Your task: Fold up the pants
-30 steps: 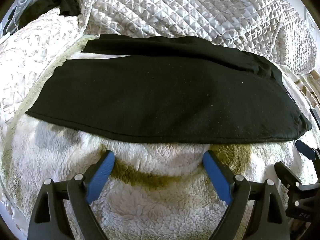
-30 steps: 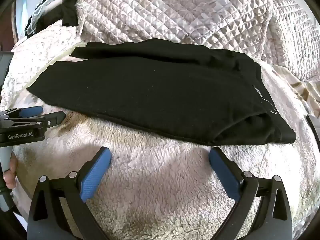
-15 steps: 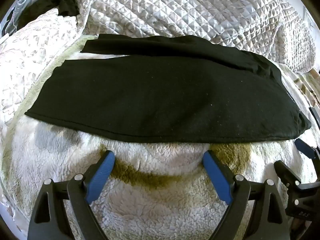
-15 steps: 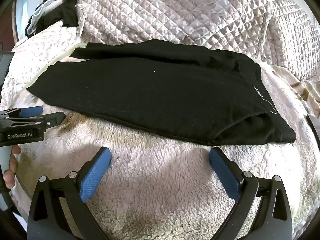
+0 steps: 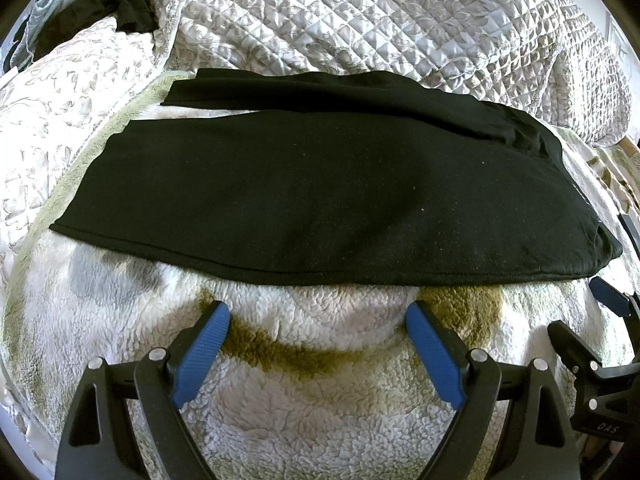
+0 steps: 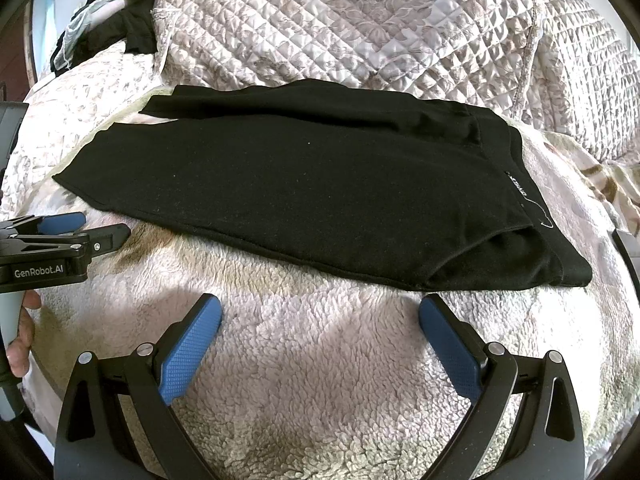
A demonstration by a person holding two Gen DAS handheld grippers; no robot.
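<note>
Left wrist view: left tool (image 5: 318, 316) spread wide and empty over the fleece blanket (image 5: 320, 392), near its front edge. Right tool (image 6: 320, 308) likewise released, holding nothing. Black pants (image 5: 320, 196) lie folded lengthwise across the blanket's middle, quilted cover (image 5: 380, 28) behind.

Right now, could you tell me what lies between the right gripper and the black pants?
Only bare fleece blanket separates the right gripper, jaws open, from the black pants, as the right wrist view shows.
</note>
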